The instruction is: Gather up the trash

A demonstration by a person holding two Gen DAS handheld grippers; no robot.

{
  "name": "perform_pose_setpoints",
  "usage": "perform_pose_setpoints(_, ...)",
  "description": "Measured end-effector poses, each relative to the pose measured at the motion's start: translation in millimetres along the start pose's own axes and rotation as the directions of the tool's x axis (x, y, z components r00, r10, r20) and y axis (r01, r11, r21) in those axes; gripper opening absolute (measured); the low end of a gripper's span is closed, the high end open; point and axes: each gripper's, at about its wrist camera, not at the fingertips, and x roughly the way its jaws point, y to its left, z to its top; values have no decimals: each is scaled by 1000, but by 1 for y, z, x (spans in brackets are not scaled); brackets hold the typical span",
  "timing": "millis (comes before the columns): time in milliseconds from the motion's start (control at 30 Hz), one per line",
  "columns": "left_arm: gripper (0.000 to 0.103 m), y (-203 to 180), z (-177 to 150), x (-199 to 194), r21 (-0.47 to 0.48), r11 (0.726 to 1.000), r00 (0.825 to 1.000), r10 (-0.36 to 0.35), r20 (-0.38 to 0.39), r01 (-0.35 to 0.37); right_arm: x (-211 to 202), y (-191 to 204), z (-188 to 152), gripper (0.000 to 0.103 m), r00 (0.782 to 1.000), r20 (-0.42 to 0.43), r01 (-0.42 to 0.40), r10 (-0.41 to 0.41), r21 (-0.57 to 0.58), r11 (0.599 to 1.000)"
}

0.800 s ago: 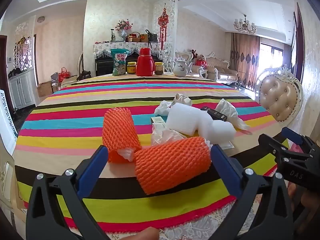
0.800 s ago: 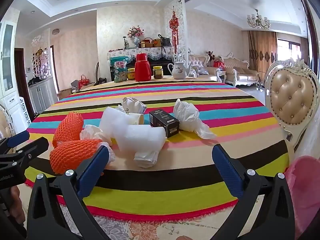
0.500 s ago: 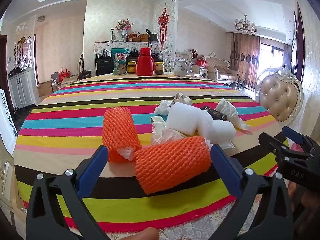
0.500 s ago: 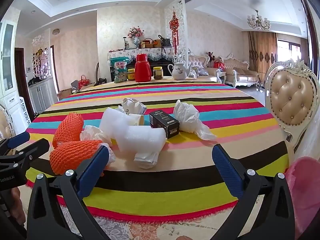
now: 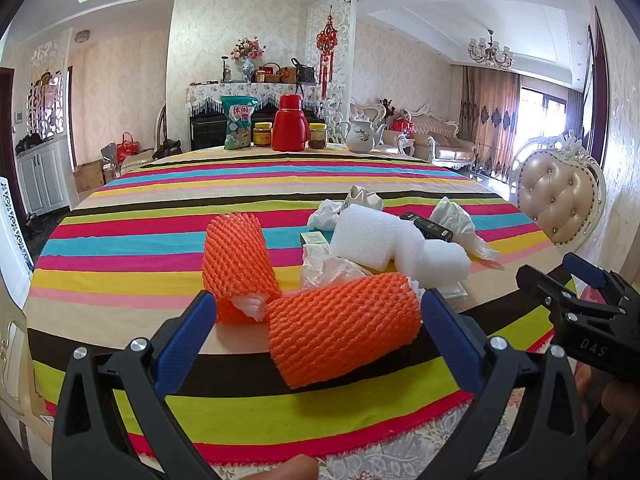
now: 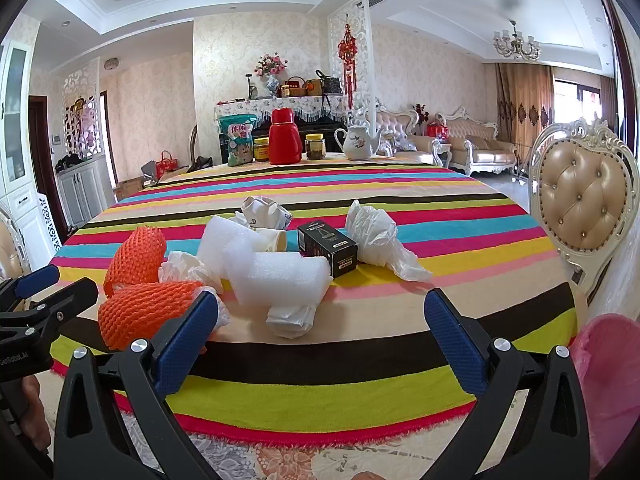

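Trash lies in a heap on the striped tablecloth. It holds two orange foam nets, one lying near the front edge and one upright behind it. With them are white foam rolls, crumpled tissue, a black box and a white plastic bag. My left gripper is open before the table edge, facing the near net without touching it. My right gripper is open too, facing the foam rolls, nothing between its fingers.
A pink bag hangs at the right, below the table edge. A padded chair stands beside the table on the right. At the far edge stand a red flask, jars, a snack bag and a teapot.
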Motion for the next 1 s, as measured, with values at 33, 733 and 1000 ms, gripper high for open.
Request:
perform_pose_setpoints(33, 99, 0, 0, 0, 0, 1000, 1000, 0, 0, 0, 1, 0, 0, 97, 1000, 0, 0, 0, 0, 1000)
perform_pose_setpoints(733, 99, -1, 0, 2, -3, 1000, 1000, 0, 1, 0, 0, -1, -1, 97, 1000, 6, 1, -1, -2, 1000)
perform_pose_setpoints(1000, 99, -1, 1, 1, -4, 1000, 1000, 0, 1, 0, 0, -1, -1, 97, 1000, 7, 2, -2, -2, 1000)
